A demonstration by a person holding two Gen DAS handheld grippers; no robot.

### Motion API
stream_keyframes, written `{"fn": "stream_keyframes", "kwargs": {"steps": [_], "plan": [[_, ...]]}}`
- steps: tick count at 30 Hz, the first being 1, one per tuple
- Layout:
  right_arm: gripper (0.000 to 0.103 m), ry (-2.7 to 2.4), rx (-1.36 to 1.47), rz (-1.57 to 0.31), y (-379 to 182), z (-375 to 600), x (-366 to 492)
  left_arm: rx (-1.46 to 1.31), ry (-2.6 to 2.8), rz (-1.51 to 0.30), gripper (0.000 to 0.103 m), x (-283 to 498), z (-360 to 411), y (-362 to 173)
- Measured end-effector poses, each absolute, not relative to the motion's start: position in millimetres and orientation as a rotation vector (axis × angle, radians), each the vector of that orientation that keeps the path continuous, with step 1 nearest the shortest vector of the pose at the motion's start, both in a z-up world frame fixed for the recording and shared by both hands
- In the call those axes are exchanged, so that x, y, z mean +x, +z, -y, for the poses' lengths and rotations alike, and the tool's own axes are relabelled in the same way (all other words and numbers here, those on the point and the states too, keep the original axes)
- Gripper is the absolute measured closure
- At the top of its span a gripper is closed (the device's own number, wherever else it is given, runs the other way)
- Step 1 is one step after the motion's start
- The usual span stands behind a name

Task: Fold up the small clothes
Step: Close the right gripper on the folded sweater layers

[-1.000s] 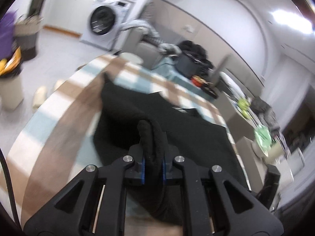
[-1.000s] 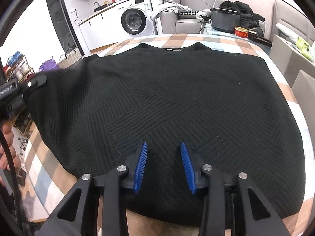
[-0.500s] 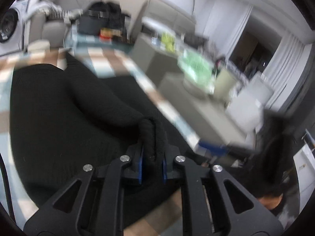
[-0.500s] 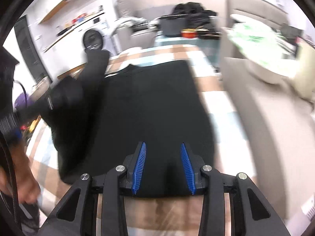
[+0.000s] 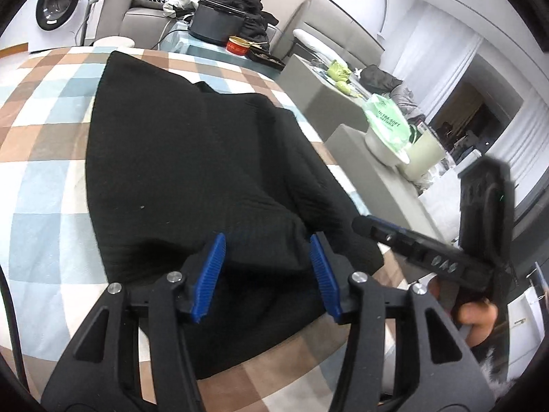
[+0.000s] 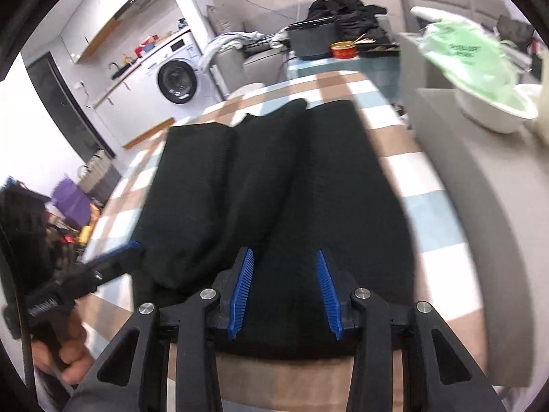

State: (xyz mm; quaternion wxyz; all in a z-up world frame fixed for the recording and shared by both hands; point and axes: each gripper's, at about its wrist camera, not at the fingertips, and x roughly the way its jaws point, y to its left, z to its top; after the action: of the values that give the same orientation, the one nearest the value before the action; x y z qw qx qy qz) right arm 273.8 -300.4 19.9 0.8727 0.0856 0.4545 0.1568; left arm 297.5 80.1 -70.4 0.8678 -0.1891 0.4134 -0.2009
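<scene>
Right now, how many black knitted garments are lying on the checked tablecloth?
1: the black knitted sweater, partly folded, lies mid-table on the checked tablecloth. Anything beneath it is hidden.

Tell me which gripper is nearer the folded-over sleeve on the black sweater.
Left. The left gripper sits right at the end of the sleeve, jaws opening off it. The right gripper hovers beside it, over the sweater.
</scene>
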Motion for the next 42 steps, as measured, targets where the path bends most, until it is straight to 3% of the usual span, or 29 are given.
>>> {"fn": "stream_keyframes", "kwargs": {"steps": [3,7,14,15,16,17,19,22,27,33,37,42], "plan": [[0.06,0.394,0.244,-0.96,23,291,277,-0.375,-0.437,-0.895,0.055,292,-81,-76],[0.045,0.469,0.328,-0.949,27,281,282,-0.336,-0.455,-0.949,0.055,282,-78,-90],[0.045,0.418,0.207,-1.02,6,253,287,-0.256,-0.441,-0.976,0.056,268,-63,-112],[0.053,0.383,0.199,-1.038,-1,252,291,-0.246,-0.437,-0.971,0.056,267,-61,-111],[0.071,0.377,0.231,-1.056,-9,254,295,-0.234,-0.43,-0.964,0.059,265,-62,-112],[0.077,0.384,0.266,-1.072,-14,256,297,-0.221,-0.42,-0.952,0.063,263,-62,-113],[0.088,0.405,0.358,-1.074,-19,264,301,-0.19,-0.406,-0.941,0.095,269,-57,-115],[0.089,0.485,0.449,-1.035,-8,271,299,-0.212,-0.429,-0.92,0.102,270,-56,-110],[0.09,0.627,0.66,-0.999,7,289,295,-0.208,-0.487,-0.852,0.103,249,-69,-88],[0.08,0.366,0.462,-1.164,-27,298,290,-0.267,-0.501,-0.884,0.103,231,-92,-91],[0.065,0.36,0.463,-1.128,-22,303,285,-0.296,-0.497,-0.908,0.103,223,-103,-96],[0.062,0.337,0.43,-1.088,-9,304,279,-0.331,-0.478,-0.915,0.103,225,-108,-96]]}}
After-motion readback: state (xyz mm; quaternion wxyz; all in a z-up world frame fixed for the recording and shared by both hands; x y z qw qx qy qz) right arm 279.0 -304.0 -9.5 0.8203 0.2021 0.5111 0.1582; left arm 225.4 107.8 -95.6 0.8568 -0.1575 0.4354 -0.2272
